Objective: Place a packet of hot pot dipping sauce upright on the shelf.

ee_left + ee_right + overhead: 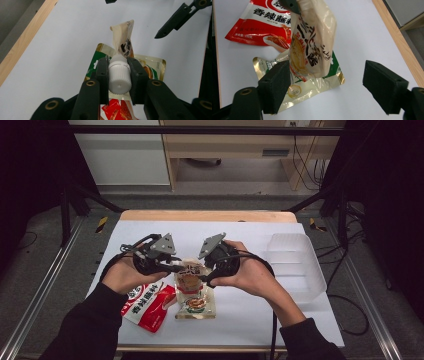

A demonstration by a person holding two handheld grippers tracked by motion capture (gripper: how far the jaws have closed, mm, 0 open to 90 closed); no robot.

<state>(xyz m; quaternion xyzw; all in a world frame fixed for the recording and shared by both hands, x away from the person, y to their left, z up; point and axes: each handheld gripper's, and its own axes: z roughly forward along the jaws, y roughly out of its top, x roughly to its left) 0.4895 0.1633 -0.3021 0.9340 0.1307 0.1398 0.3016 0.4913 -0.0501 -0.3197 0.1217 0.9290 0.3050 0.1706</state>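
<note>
The left tool [119,80] clamps the pouch's white cap [120,77]; the right tool [325,88], jaws spread, seemingly holds nothing, near the table's [250,315] middle.

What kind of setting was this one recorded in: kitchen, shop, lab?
Most likely a lab or recording workspace, not a kitchen: a white-topped table framed by dark metal rails, loose cables on the floor behind, and plain wooden furniture at the back.

The spouted pouch [123,41] is cream with black characters and an orange picture, its ribbed cap [119,75] white. Lower left of the high view lies a red packet [148,306] with white lettering. The flat packet [312,82] is gold-edged with green. The surface [235,317] is white, the tray [295,265] translucent white.
</note>
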